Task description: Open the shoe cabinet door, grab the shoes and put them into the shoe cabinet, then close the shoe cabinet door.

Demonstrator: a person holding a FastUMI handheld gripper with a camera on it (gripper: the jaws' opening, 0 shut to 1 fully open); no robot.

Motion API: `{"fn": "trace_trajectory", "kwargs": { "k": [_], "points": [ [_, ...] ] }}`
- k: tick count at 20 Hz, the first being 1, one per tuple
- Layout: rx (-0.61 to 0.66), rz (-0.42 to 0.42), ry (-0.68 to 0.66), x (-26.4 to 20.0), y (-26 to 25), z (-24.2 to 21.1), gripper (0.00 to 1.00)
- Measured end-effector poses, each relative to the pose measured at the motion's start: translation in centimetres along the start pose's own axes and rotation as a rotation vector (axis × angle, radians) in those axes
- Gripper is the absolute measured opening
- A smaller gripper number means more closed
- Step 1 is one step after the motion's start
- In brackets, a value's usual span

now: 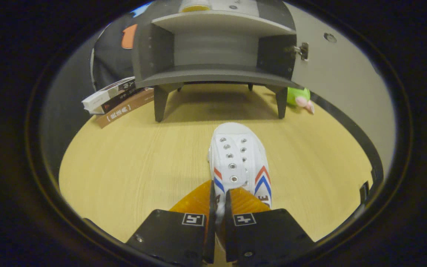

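Fingers [219, 207] pinch narrow on rear upper of white shoe [240, 159], toe pointing at open shoe cabinet [213, 70]. Shoe sits on surface [124, 163] short of cabinet, door [339, 85] swung aside. Risk: thin fabric grip slips, shoe drops before lower shelf.

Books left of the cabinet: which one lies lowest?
The brown-spined book, flat on the wooden table under two others. Gripper is shut on the white canvas shoe.
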State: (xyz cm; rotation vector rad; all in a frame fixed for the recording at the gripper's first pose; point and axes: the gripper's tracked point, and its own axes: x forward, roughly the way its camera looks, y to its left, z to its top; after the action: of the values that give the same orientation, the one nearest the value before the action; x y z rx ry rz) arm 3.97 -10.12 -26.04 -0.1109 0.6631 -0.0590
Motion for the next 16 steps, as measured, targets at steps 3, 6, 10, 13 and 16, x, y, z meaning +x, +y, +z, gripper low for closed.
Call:
{"fn": "trace_trajectory", "kwargs": {
  "k": [3,6,10,13,16],
  "points": [
    [-0.019,-0.010,-0.001,-0.3,0.0,-0.1,0.10],
    [-0.029,0.020,-0.020,-0.3,0.4,0.1,0.08],
    [-0.010,0.072,-0.020,-0.9,0.4,0.4,0.06],
    [0.032,0.063,-0.013,-1.0,0.6,0.9,0.06],
    [0.089,0.056,-0.009,-1.3,1.1,1.1,0.06]
  ]
}}
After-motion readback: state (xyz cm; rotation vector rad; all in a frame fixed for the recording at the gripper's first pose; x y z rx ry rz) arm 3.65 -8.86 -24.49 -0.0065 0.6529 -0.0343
